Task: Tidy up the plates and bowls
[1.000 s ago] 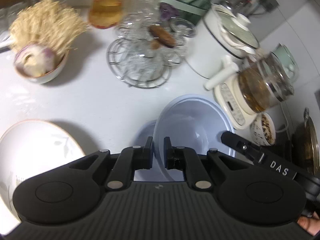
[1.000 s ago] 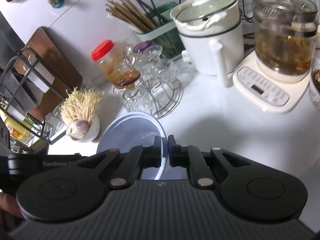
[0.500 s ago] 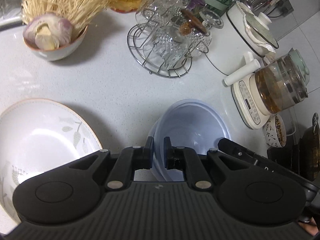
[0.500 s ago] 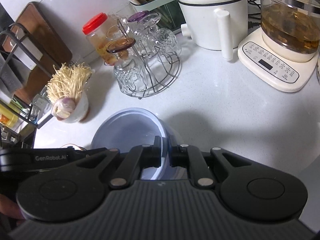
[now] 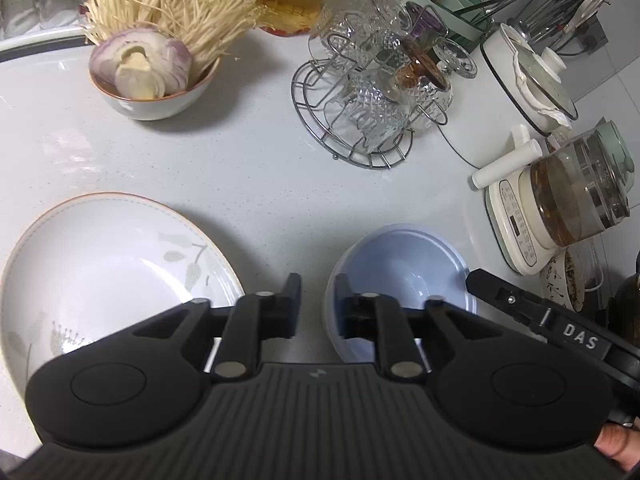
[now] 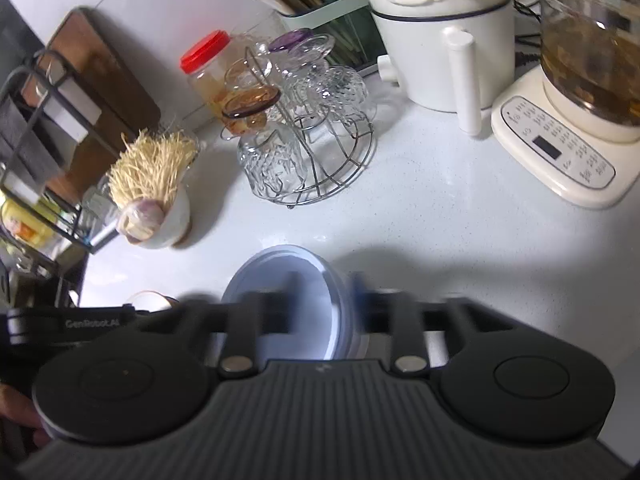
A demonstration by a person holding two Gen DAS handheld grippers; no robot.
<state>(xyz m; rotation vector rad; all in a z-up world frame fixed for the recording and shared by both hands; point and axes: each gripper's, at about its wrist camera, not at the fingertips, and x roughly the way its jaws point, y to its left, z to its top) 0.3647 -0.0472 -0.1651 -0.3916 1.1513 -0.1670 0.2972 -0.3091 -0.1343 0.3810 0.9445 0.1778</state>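
- While its jaws are opening, the left gripper [image 5: 317, 306] straddles the near-left rim of the blue bowl [image 5: 404, 276]; its pads stand clear of the rim, one finger outside the wall and one inside.
- Across the bowl [image 6: 296, 296], the right gripper [image 6: 320, 308] is opening too, its fingers blurred, the rim between them and not pressed.
- The bowl stands upright on the white table [image 5: 248, 168]; whether another bowl sits under it I cannot tell.
- Just left of the left gripper lies a white plate [image 5: 100, 268] with a leaf print and an orange edge, apart from the bowl.
- Farther back, a small bowl [image 5: 156, 100] holds cut onion and enoki mushrooms.
- Behind the blue bowl, a wire rack [image 5: 360, 120] carries upturned glasses.
- To the right stand a white pot [image 5: 516, 96] with a lid and a glass kettle [image 5: 576, 196] on a cream base.
- A red-lidded jar [image 6: 208, 68] stands behind the rack, by the wall.
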